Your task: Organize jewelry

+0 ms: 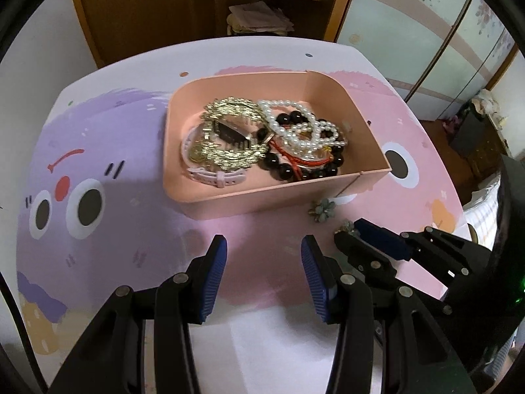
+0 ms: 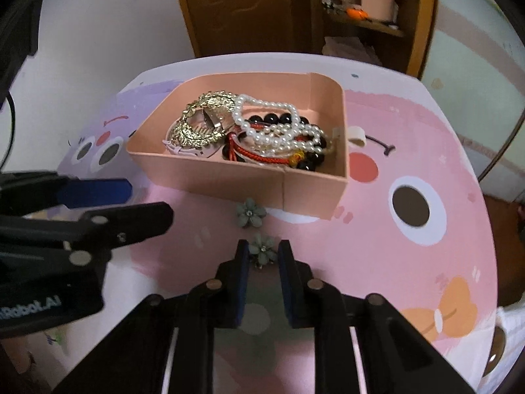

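A pink open box (image 1: 275, 193) sits mid-table and holds a gold leaf hair comb (image 1: 226, 131), a pearl strand (image 1: 305, 124), black beads (image 1: 295, 170), a red cord (image 2: 259, 156) and a white strap (image 1: 216, 175). Two grey-green flower earrings lie in front of the box. One flower earring (image 2: 251, 211) rests loose by the box wall. My right gripper (image 2: 263, 249) is shut on the other flower earring (image 2: 262, 252), low over the mat. My left gripper (image 1: 264, 246) hovers open and empty to the left of it, and shows in the right wrist view (image 2: 147, 202).
The round table wears a pink and purple cartoon mat (image 1: 98, 151). A small white loop (image 2: 357, 136) lies just beyond the box's right wall. Behind the table stand a wooden door and shelves (image 1: 262, 16). The table edge curves close on the right.
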The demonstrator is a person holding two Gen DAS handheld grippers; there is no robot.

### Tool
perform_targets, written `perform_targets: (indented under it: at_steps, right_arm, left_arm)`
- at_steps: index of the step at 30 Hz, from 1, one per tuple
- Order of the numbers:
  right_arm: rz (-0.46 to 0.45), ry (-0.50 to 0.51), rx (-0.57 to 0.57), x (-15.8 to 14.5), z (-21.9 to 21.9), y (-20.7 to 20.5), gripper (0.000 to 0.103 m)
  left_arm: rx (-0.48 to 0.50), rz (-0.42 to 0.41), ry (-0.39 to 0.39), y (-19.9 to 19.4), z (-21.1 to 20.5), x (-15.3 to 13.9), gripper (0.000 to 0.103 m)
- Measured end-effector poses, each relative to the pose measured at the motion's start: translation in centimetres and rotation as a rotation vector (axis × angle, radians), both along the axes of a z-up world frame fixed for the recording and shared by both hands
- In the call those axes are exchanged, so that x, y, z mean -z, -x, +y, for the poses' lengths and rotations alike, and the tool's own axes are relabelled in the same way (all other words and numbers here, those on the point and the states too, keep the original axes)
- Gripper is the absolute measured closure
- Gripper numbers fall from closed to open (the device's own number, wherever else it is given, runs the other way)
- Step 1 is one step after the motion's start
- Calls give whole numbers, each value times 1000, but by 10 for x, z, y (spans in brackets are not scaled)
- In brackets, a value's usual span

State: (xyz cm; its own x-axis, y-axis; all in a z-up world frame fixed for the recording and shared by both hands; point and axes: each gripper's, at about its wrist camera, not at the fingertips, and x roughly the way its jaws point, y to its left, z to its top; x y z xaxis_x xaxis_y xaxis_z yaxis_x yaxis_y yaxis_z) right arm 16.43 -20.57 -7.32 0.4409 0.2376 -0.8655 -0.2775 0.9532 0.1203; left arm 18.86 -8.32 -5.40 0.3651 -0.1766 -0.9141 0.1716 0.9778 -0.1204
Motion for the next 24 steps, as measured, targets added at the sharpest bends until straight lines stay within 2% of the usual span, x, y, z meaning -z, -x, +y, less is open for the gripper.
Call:
perform_targets:
  at_steps: [9, 18, 21, 22, 24]
  right_arm:
    - [-4, -70, 102, -13, -37, 14, 85]
    - [6, -93, 131, -14, -48, 23, 85]
    - [11, -97, 138, -13, -50, 24, 85]
    - [11, -99, 139, -13, -50, 25, 85]
    - [5, -103, 139, -16, -50, 25, 85]
  left_arm:
    - [47, 0, 14, -9, -37, 11, 58]
    - [43, -23, -63, -20, -69, 25, 58]
    - [29, -18, -81, -21, -73, 29, 75]
    - [28, -25, -85, -20, -74, 29, 85]
    - [31, -28, -88, -19, -74, 29, 84]
